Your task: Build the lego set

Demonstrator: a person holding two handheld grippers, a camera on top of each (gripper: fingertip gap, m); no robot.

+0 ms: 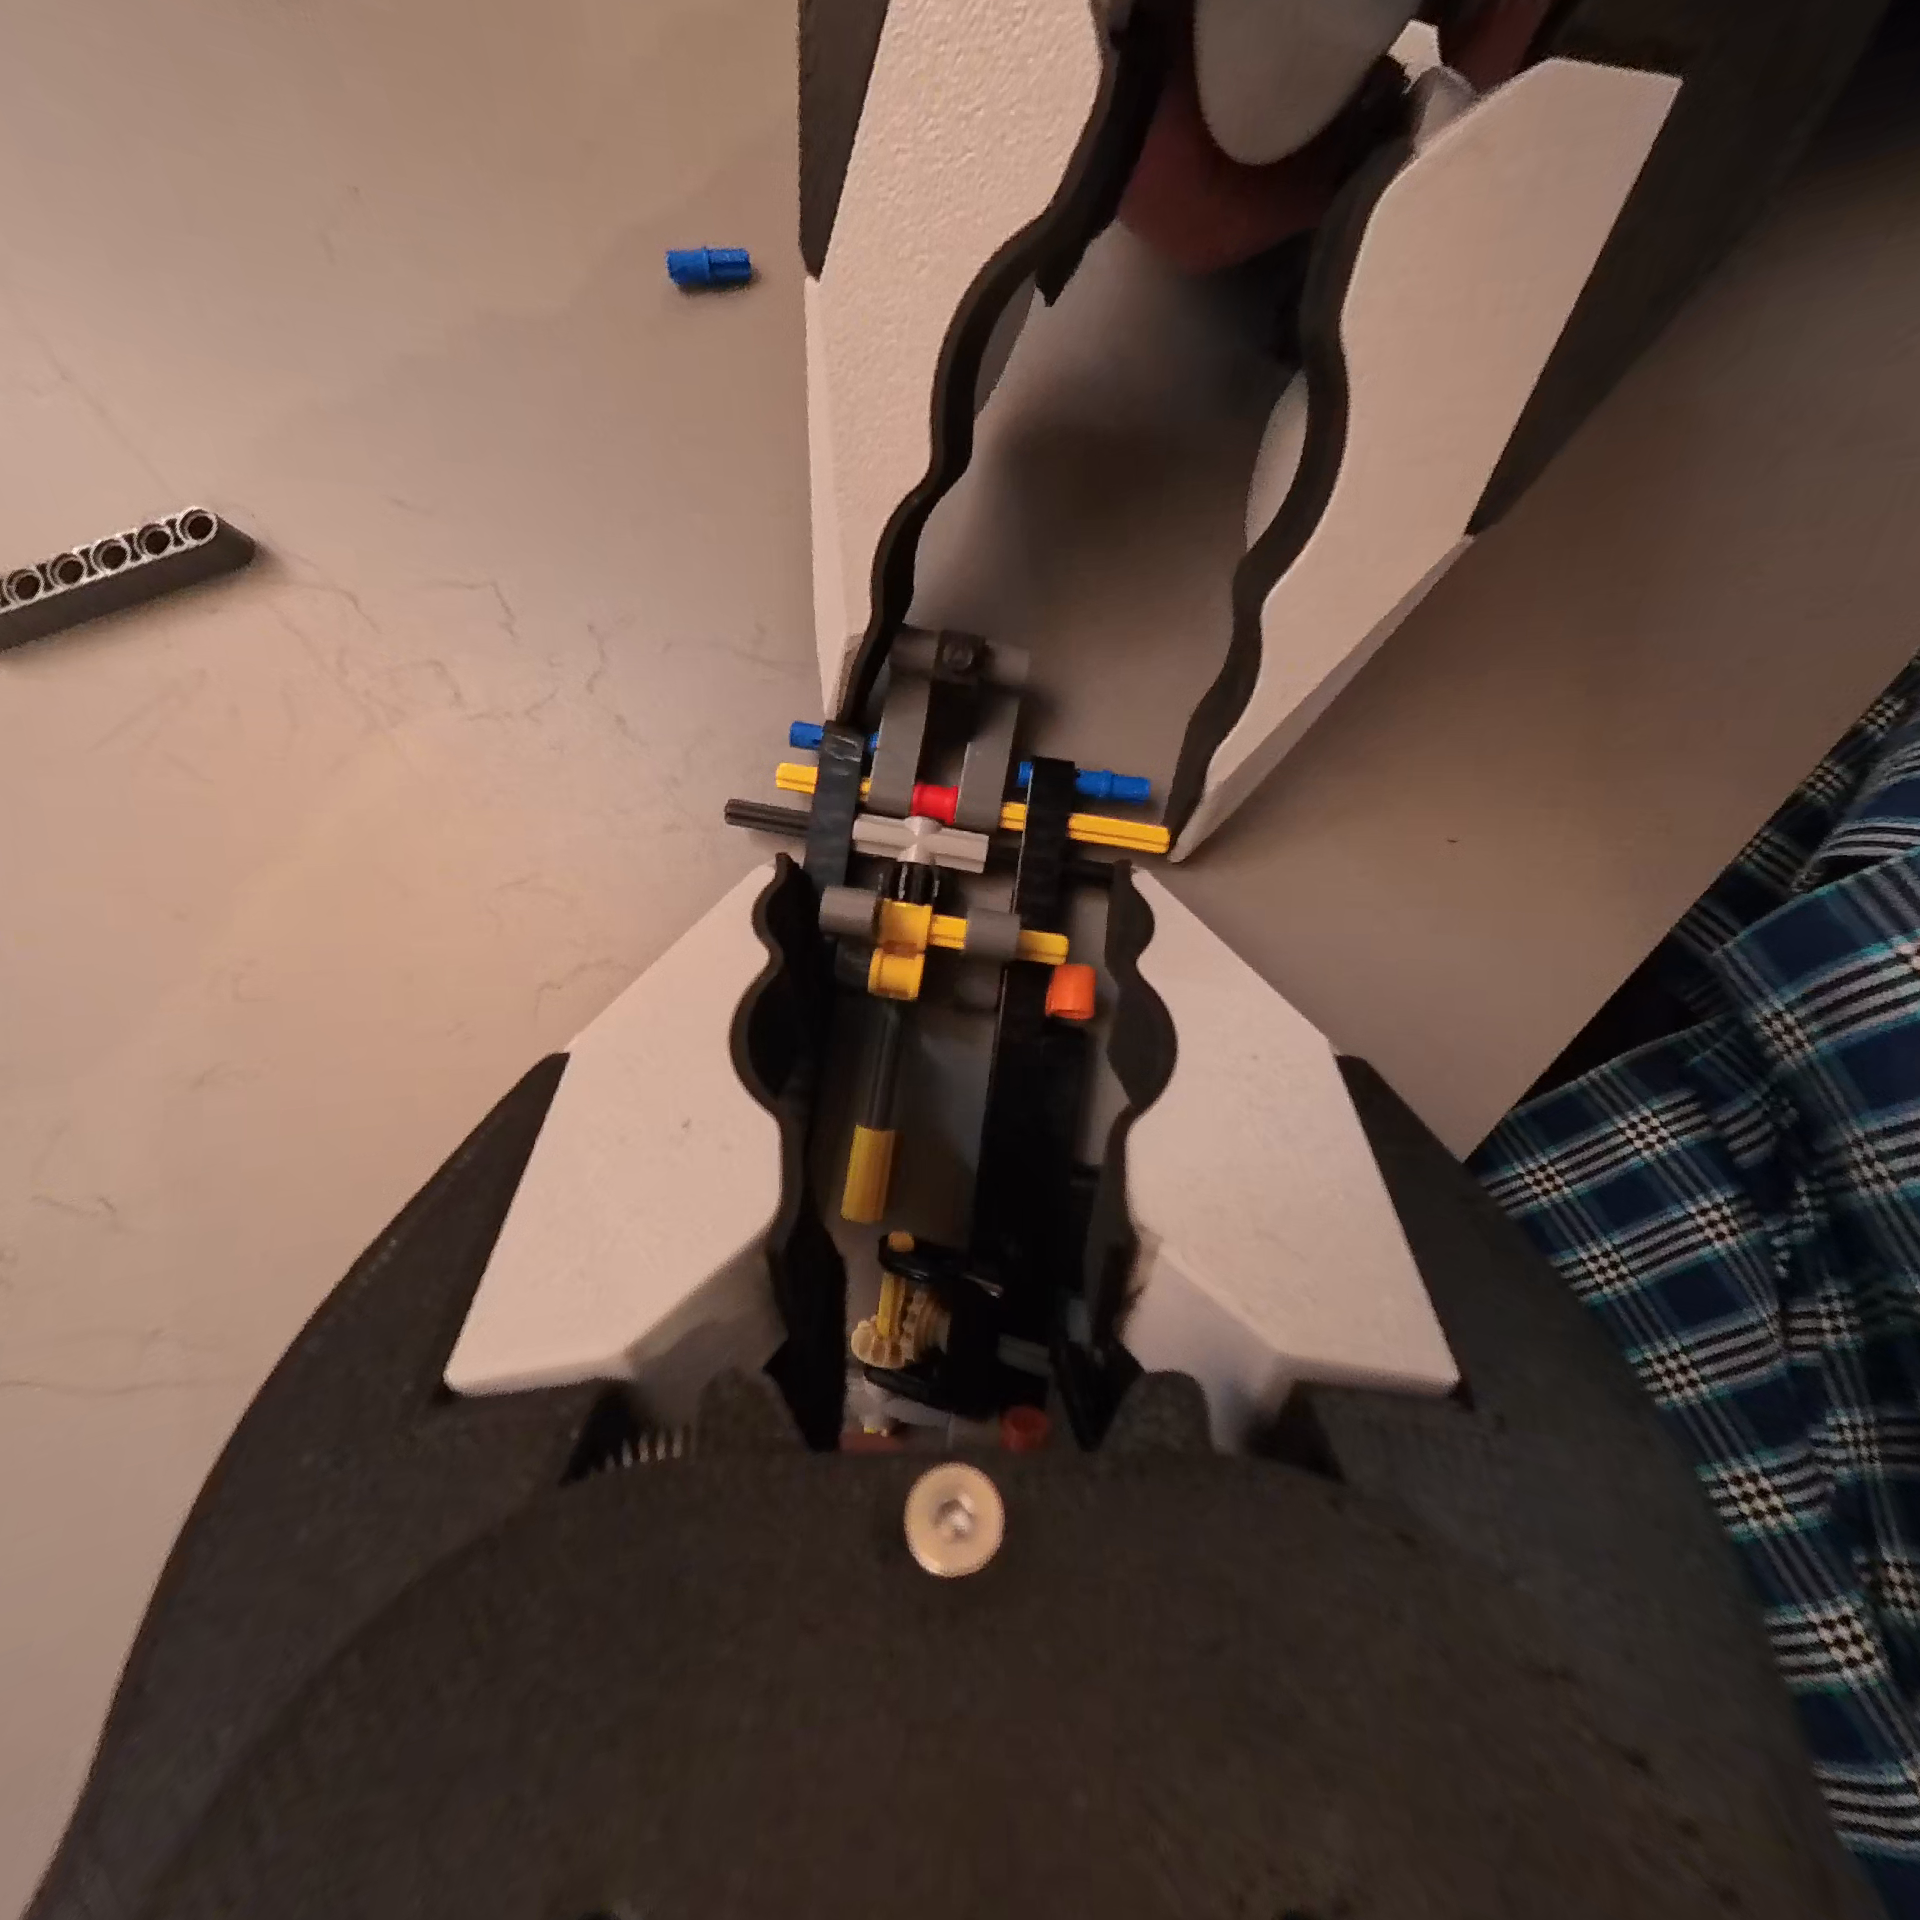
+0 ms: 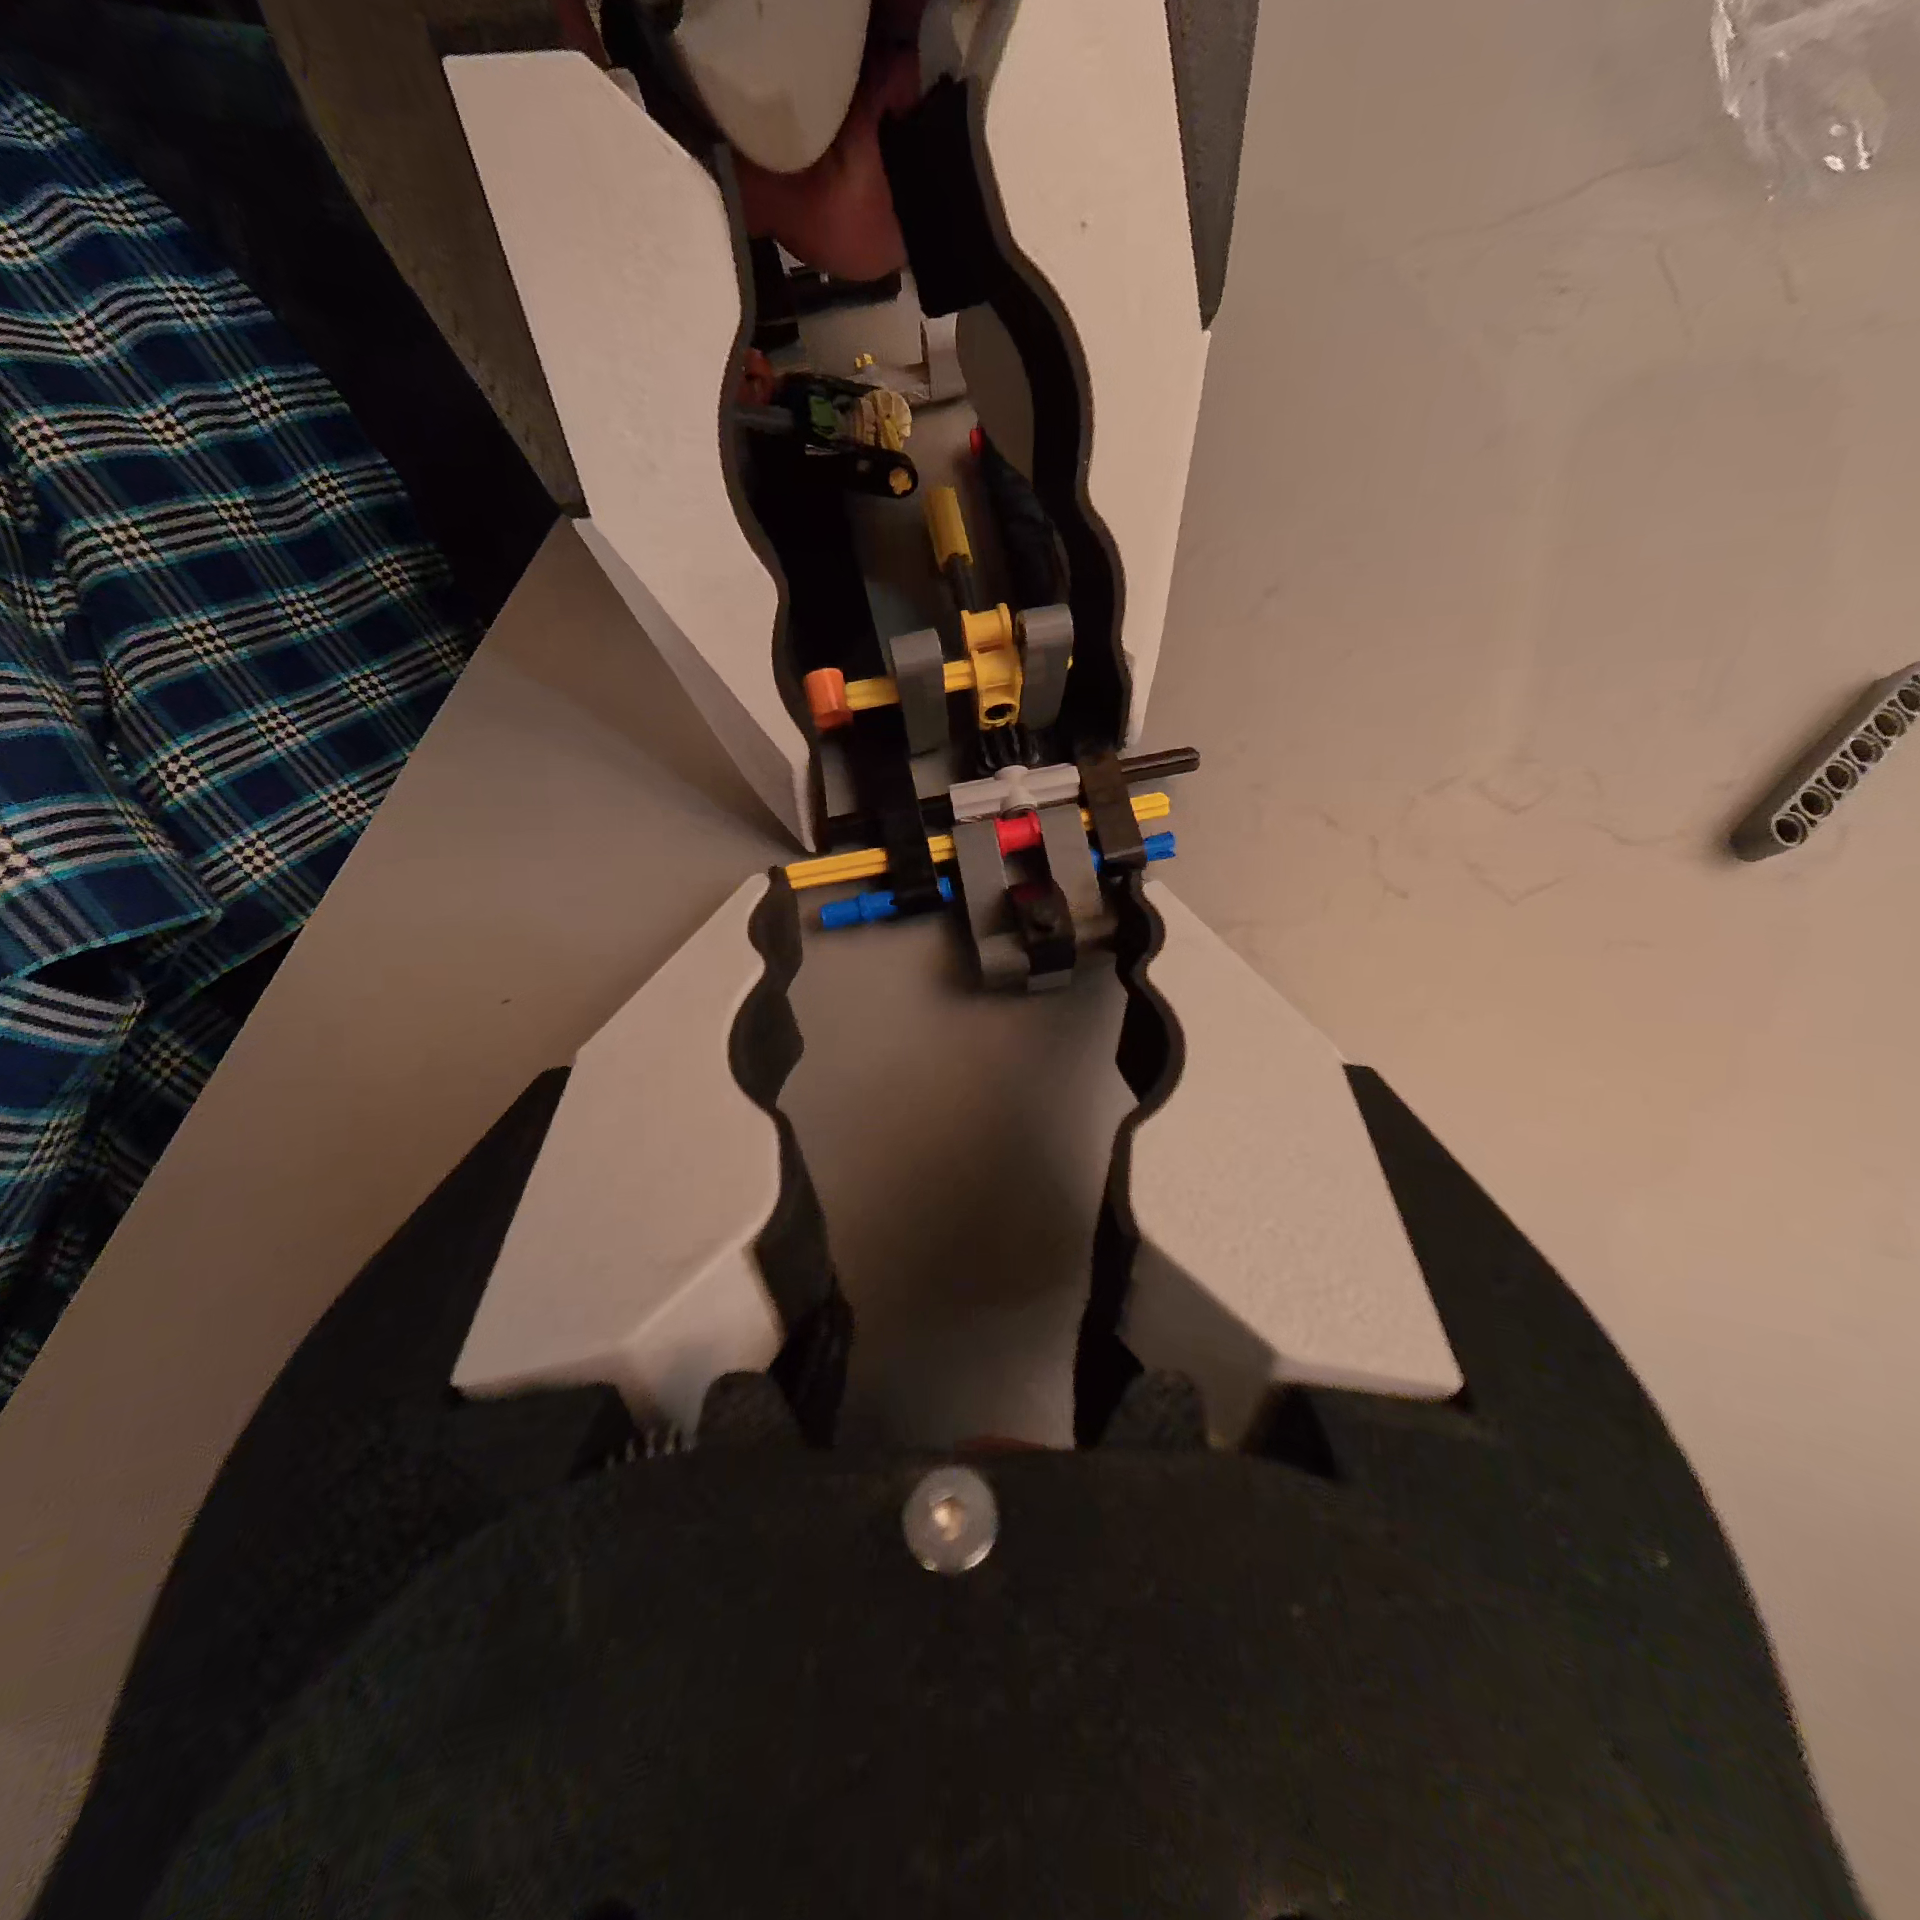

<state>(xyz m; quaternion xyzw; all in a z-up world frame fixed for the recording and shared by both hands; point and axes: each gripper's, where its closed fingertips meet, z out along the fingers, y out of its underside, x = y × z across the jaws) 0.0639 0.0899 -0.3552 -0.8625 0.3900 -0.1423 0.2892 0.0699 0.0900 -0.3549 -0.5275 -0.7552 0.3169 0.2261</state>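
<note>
A small Lego Technic assembly (image 1: 902, 961) of black beams, grey frames, yellow axles, blue pins and an orange bush lies lengthwise between the fingers of my left gripper (image 1: 956, 873), which is shut on its black side beams. My right gripper (image 2: 956, 894) faces it tip to tip. Its jaws stand wide, straddling the grey frame end (image 2: 1023, 935) of the assembly (image 2: 987, 665), with the blue pins and a yellow axle sticking out sideways at its tips. Whether its pads touch is unclear. Each gripper also shows at the top of the other's view.
On the pale table (image 1: 416, 935) lie a loose blue pin (image 1: 709, 267) and a grey holed beam (image 1: 114, 571), which also shows in the right wrist view (image 2: 1839, 779). Clear plastic wrap (image 2: 1808, 94) lies farther off. A person's blue plaid cloth (image 1: 1714, 1195) is past the table edge. The tips of both grippers are at nearly the same place.
</note>
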